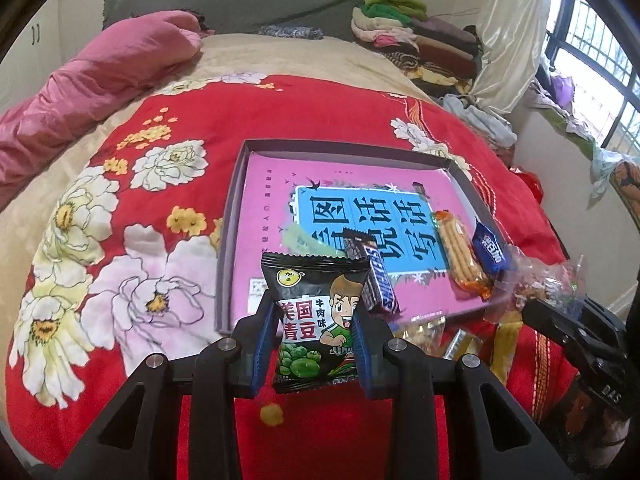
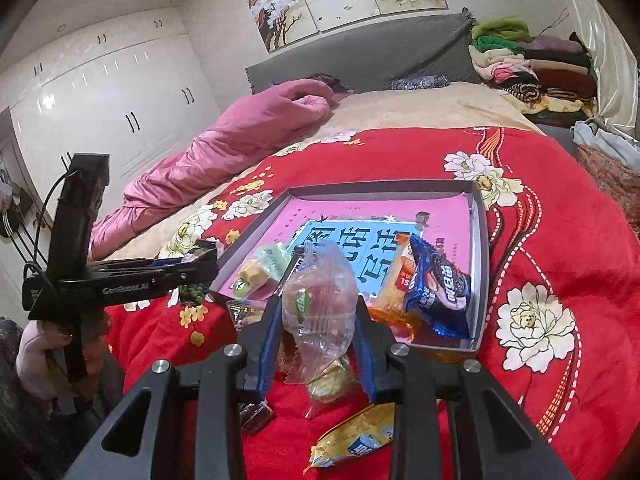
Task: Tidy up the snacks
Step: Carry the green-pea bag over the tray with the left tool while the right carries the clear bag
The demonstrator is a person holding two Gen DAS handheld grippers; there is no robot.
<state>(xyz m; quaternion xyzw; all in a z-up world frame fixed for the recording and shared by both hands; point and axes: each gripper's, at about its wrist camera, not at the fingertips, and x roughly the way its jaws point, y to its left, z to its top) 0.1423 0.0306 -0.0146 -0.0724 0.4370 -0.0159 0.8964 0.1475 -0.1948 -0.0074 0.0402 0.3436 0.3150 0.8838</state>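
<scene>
Green pea packet (image 1: pixel 316 320): black, cartoon boy, upright, pinched between left tongs (image 1: pixel 314 344) at the tray's near edge. Clear-wrapped snack (image 2: pixel 320 304) upright in right tongs (image 2: pixel 318 354). Tray (image 1: pixel 230 216): shallow, grey rim, pink-and-blue printed base, flat on red floral bedspread. Inside, along near side: Snickers bar (image 1: pixel 374 276), orange biscuit pack (image 1: pixel 460 260), blue Oreo pack (image 1: pixel 490 250), pale green packet (image 1: pixel 302 240). Yellow packet (image 2: pixel 356 438) loose on bedspread, outside tray.
</scene>
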